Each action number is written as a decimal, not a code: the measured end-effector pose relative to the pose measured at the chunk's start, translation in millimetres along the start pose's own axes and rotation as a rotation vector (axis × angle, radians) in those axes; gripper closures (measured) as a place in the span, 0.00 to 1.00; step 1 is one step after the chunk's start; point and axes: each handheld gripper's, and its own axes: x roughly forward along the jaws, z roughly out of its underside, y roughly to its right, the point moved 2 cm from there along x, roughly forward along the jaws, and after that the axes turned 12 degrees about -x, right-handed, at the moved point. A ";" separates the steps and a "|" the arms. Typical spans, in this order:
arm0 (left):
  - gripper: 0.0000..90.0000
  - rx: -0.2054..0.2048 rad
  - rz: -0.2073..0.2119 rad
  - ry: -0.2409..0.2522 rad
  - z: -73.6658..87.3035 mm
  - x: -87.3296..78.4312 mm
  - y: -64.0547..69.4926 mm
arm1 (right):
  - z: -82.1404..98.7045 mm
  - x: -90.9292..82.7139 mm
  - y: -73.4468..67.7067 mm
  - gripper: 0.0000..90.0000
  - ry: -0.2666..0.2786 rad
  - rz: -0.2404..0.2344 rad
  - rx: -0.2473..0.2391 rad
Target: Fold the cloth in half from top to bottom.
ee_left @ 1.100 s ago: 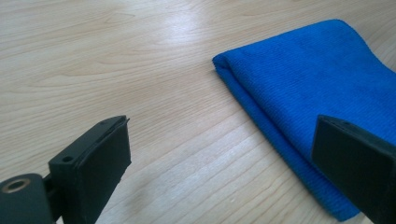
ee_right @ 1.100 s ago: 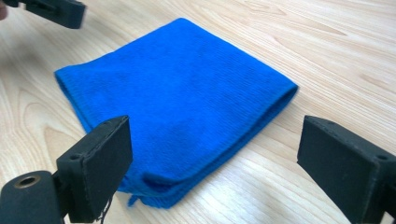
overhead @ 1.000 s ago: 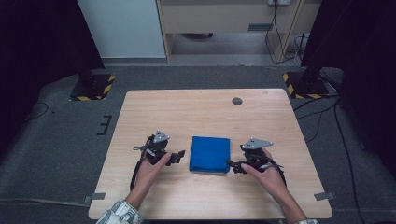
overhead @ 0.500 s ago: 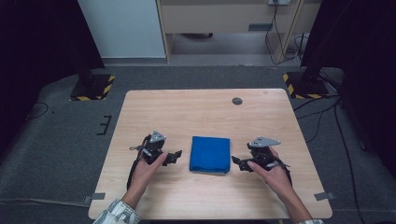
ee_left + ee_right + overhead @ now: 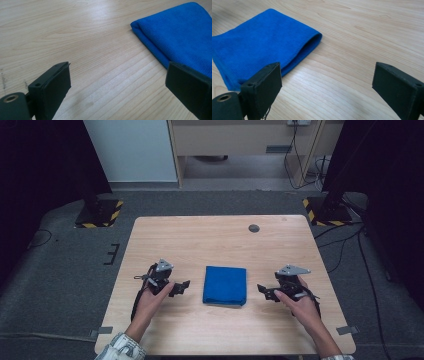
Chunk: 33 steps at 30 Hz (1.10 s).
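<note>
A folded blue cloth (image 5: 225, 285) lies flat near the middle of the wooden table (image 5: 210, 240). My left gripper (image 5: 183, 286) rests to the cloth's left, jaws open and pointing at it, with bare wood between them. In the left gripper view the cloth (image 5: 180, 35) sits ahead at the upper right, partly behind the right jaw. My right gripper (image 5: 263, 291) sits to the cloth's right, open, a short gap from its edge. The right gripper view has the cloth (image 5: 259, 47) at the upper left, apart from the jaws.
A small dark round spot (image 5: 254, 228) marks the table's far right part. Black stands with yellow-striped bases (image 5: 100, 212) flank the table on the grey floor. Cables (image 5: 345, 245) trail on the right side of the floor.
Both grippers have drawn outward from the cloth, the right one more than the left. The cloth has stayed in place.
</note>
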 end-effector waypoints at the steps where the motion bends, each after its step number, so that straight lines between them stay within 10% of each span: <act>1: 0.06 -0.002 -0.001 -0.001 0.3 -0.9 -1.9 | 1.6 -1.3 2.4 0.10 -0.002 0.005 0.003; 19: 0.06 -0.041 -0.056 -0.016 -4.0 -10.6 -37.0 | 17.6 -20.7 46.0 0.10 -0.020 0.095 0.068; 33: 0.06 -0.062 -0.117 -0.079 -12.9 11.7 -59.5 | 13.1 8.5 78.5 0.12 -0.106 0.106 0.112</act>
